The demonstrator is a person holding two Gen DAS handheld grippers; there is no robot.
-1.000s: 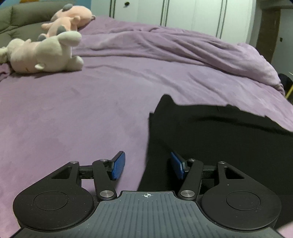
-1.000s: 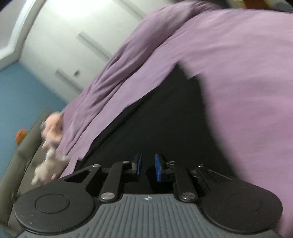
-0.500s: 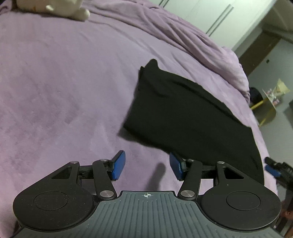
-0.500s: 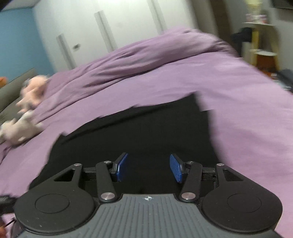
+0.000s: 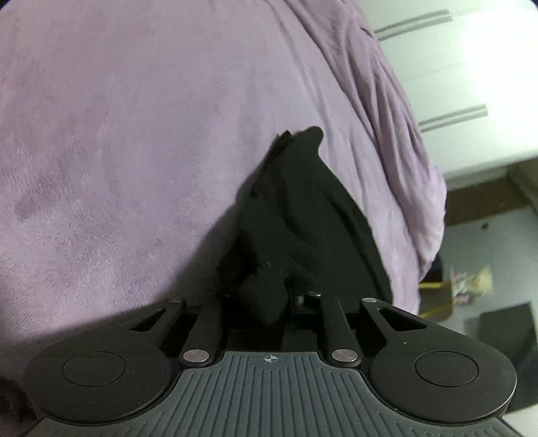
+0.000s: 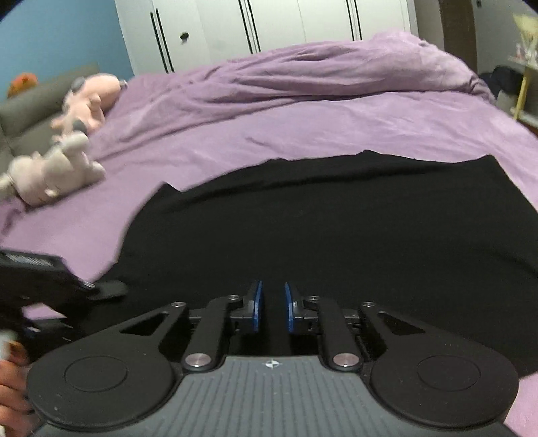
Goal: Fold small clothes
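Note:
A black garment (image 6: 336, 235) lies spread flat across the purple bed cover (image 6: 336, 127). In the left wrist view one corner of the black garment (image 5: 302, 208) is bunched up into a peak. My left gripper (image 5: 265, 299) is closing on that bunched cloth, which covers its pads. At the garment's near edge my right gripper (image 6: 272, 306) is closing too. Its blue pads (image 6: 257, 306) stand a narrow gap apart with black fabric filling the gap. The left gripper (image 6: 101, 289) also shows at the garment's left edge in the right wrist view.
Two plush toys, one cream (image 6: 50, 174) and one pink (image 6: 90, 97), lie at the bed's far left. A rumpled purple duvet (image 6: 319, 74) runs along the far side below white wardrobe doors (image 6: 269, 23). A hand (image 6: 10, 386) is at the lower left. Clutter (image 5: 470, 279) sits on the floor past the bed's edge.
The left gripper rolled, dropped onto the garment's corner and closed on it from wide open. The right gripper swung across the garment, opened, then narrowed again at the near edge.

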